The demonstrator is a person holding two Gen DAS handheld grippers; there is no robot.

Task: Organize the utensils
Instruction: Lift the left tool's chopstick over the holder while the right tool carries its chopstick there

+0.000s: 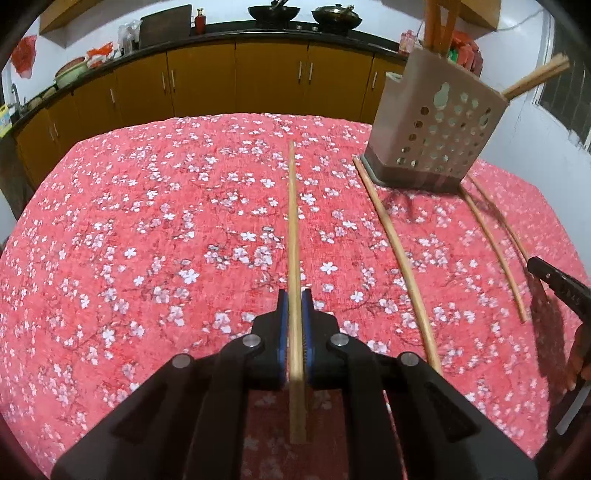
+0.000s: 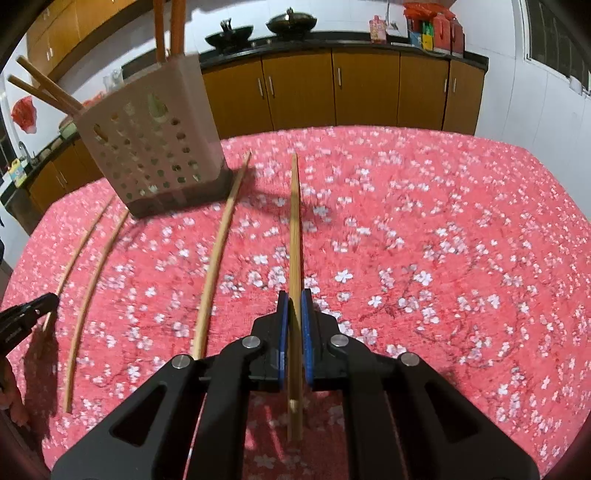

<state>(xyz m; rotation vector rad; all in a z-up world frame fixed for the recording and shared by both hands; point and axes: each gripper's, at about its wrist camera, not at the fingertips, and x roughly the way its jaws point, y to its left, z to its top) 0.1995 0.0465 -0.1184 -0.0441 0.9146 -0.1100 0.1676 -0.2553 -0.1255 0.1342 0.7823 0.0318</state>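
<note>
While both grippers point down at the desk (image 1: 147, 221), each one is clamped on its own chopstick. Left gripper (image 1: 294, 295): blue-padded fingers (image 1: 282, 332) clenched on a pale wooden chopstick (image 1: 293, 221) that runs straight ahead between them, its far end reaching out over the red floral cloth, its near end passing back under the gripper body. Right gripper (image 2: 294, 295): fingers (image 2: 306, 332) likewise clenched on a second chopstick (image 2: 294, 229), same lengthwise alignment.

Perforated beige utensil holder (image 1: 439, 133) stands upright on the desk, between the two grippers and further back. Several chopsticks already sit in it; two lean out over one side (image 1: 535, 79), others stand upright (image 1: 437, 26).

Loose chopsticks on the cloth, left-wrist view: one (image 1: 399, 254) lying just right of the held one, its far end beside the holder's base; two thinner ones (image 1: 495, 251) further right, far ends near the holder's front corner. The right gripper's dark tip shows at that view's right edge, near the outermost loose stick.

Background: yellow-brown cabinets (image 1: 236, 77) under a dark countertop, two black woks (image 1: 273, 13) on it.
</note>
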